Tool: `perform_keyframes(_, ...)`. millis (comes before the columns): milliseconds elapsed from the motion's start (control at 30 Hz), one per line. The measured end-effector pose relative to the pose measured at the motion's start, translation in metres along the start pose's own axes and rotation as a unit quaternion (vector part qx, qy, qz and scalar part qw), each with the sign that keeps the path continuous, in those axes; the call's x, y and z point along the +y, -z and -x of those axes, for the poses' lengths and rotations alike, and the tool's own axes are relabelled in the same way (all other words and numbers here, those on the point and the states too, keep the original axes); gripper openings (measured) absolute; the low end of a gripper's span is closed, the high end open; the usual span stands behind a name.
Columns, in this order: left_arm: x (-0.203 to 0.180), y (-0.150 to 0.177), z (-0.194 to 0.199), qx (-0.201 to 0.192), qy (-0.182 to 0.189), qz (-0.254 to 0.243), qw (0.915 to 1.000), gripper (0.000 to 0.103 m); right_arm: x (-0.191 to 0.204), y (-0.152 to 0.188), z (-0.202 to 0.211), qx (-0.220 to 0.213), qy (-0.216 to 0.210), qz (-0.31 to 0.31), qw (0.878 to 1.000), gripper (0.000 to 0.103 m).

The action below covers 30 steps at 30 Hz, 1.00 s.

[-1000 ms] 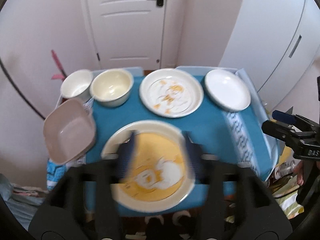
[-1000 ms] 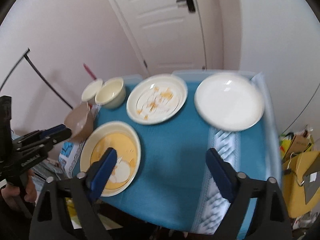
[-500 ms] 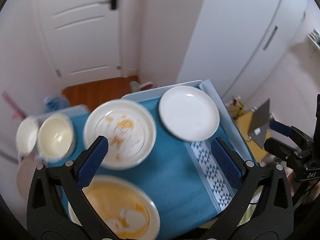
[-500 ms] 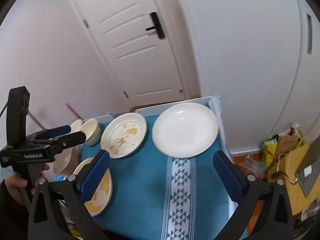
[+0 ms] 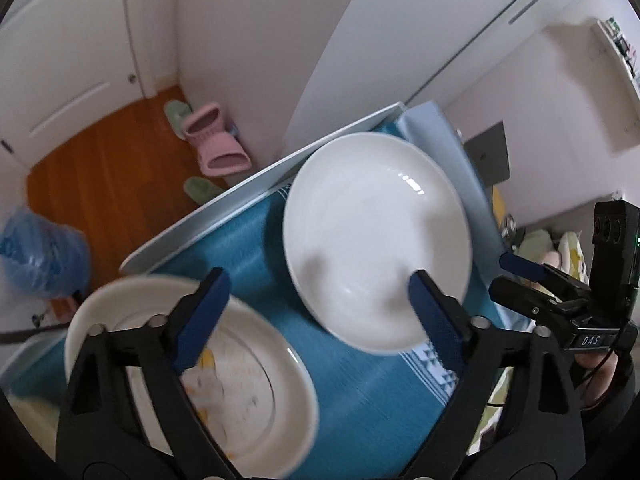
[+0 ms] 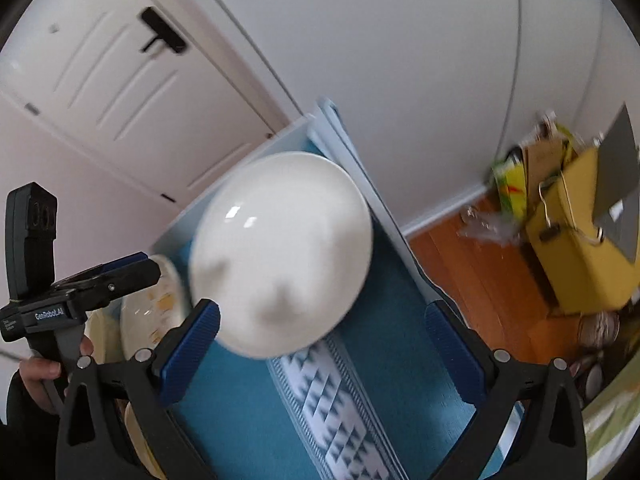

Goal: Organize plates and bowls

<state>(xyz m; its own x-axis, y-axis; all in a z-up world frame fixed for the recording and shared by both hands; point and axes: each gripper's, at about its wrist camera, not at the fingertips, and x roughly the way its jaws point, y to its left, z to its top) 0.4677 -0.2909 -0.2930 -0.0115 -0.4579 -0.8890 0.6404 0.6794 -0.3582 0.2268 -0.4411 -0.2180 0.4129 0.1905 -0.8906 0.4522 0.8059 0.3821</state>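
Now the plain white plate catches the eye: round, glossy, unmarked, shallow with a gently raised rim, a couple of bright glints of light on its surface and soft grey shadows across its near half. It lies flat on the blue tablecloth at the table's far corner, next to the cloth's white patterned stripe. Beside it, toward eight o'clock in the left wrist view, sits a second white plate smeared with orange-yellow food marks. The left gripper hangs over both, its jaws apart but just drawn somewhat narrower, with nothing pinched between them; its right finger overlaps the clean plate's near edge at about five o'clock, while its left finger stands over the soiled plate. The right gripper stands spread wide, its jaws having just been opening, and it holds nothing; from it the clean plate lies at about eleven o'clock, with the left finger's tip just at the plate's near rim and the right finger well off to the side over bare cloth. Whether either finger actually touches the plate I cannot tell through the blur.
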Motion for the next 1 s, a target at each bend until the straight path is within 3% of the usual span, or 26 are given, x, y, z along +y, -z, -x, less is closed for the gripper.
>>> perform_keyframes(33,0.003,-0.003,-0.007,0.008,0.007,0.0,0.9999,0.078,-0.002,-0.001,-0.008,0.002,0.0,-0.009,1.0,0.097)
perform_keyframes(167,0.011,-0.011,-0.029,0.027,0.029,-0.007,0.9992,0.055,-0.006,0.005,-0.026,0.001,0.004,-0.039,0.999,0.068)
perform_keyframes(333,0.009,-0.013,-0.042,0.033,0.029,-0.04,0.9983,0.039,-0.014,0.004,-0.038,-0.024,0.003,-0.07,0.997,0.053)
perform_keyframes(433,0.01,-0.012,-0.045,0.034,0.034,-0.042,0.9979,0.031,-0.018,0.0,-0.041,-0.03,0.002,-0.081,0.996,0.035)
perform_keyframes(600,0.013,-0.012,-0.042,0.021,0.008,-0.051,0.9984,0.016,-0.017,-0.002,-0.046,-0.038,0.017,-0.079,0.996,0.017)
perform_keyframes(1000,0.004,-0.008,-0.033,0.001,-0.034,-0.069,0.997,0.016,-0.018,-0.001,-0.041,-0.048,0.016,-0.066,0.997,0.013)
